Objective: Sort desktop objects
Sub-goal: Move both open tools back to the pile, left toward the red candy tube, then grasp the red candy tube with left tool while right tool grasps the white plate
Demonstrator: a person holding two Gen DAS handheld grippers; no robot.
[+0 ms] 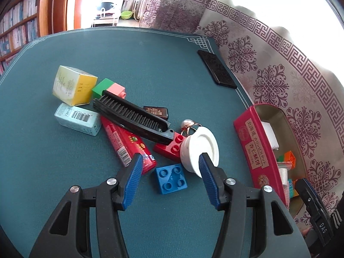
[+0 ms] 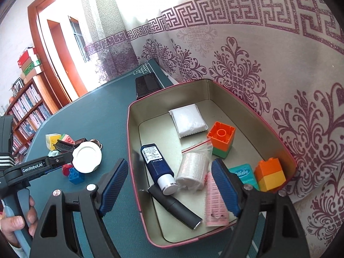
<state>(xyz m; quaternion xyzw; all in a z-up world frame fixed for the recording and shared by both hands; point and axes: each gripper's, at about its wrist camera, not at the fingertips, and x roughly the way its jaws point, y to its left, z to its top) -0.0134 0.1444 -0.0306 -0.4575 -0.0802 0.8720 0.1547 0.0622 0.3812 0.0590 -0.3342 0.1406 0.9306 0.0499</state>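
Left gripper [image 2: 36, 167]: "GenRobot.AI" is printed in white along its black arm, in the right wrist view.
Right gripper [image 1: 322, 225]: "DAS" is read on its black body, at the lower right of the left wrist view.
Floss box [image 2: 243, 173]: "Glide" is read on the teal lid.
Red tin [image 1: 255, 150]: gold Chinese and Japanese characters are printed on its side wall; "杏仁酥饼" can be made out.
Blue tube [image 2: 155, 161]: "KOSE" is read under a white label of small, illegible print.
White box [image 1: 78, 118]: a barcode is carried; its digits are too small to read.
Red box [image 1: 126, 144]: a barcode and blurred print are carried.
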